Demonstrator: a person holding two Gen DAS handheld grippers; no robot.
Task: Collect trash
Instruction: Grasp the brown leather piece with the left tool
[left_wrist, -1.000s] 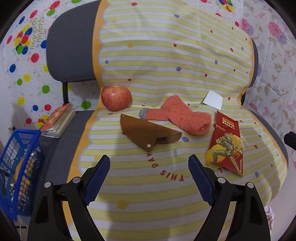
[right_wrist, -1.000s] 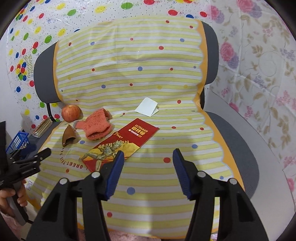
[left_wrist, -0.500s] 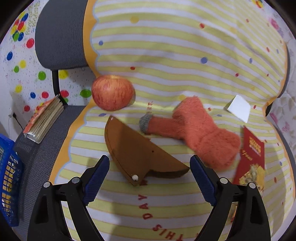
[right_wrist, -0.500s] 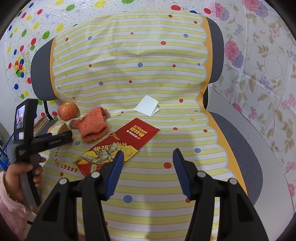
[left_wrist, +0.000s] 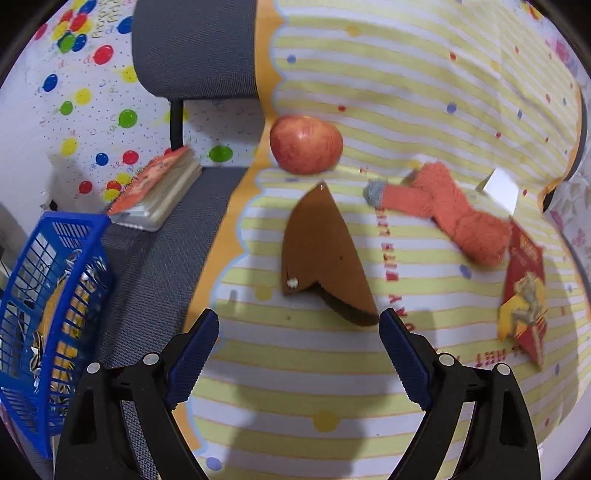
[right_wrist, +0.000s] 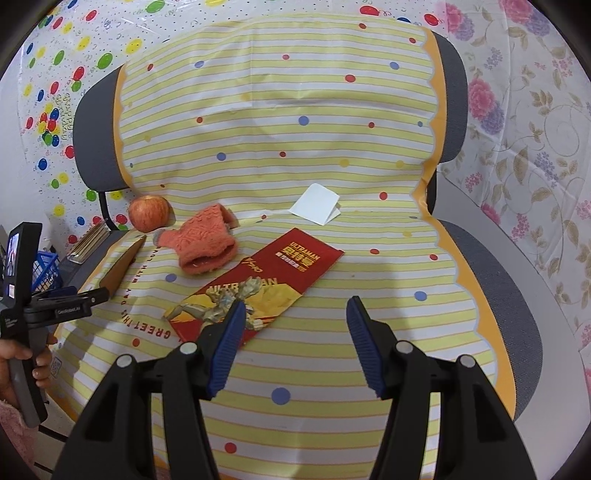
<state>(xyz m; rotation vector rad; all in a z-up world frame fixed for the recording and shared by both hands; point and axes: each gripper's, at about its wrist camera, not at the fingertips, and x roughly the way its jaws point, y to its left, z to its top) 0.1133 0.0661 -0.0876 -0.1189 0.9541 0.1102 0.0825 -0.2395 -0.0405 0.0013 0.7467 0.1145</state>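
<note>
Both tongs gape; left tongs (left_wrist: 299, 332) near brown wrapper (left_wrist: 321, 254).

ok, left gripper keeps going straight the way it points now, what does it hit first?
Most likely the brown cardboard piece: the left gripper is open, with the piece's near corner just ahead between its fingers. Depth is unclear; it may meet the striped cloth first.

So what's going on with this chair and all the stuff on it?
A person holds a clamp-like gripper in each hand, tidying a cloth-covered chair. The left gripper, open, points at a brown cardboard piece near an apple and orange sock. The right gripper, empty and opening, hovers by a red packet. Nothing is picked up yet.
</note>
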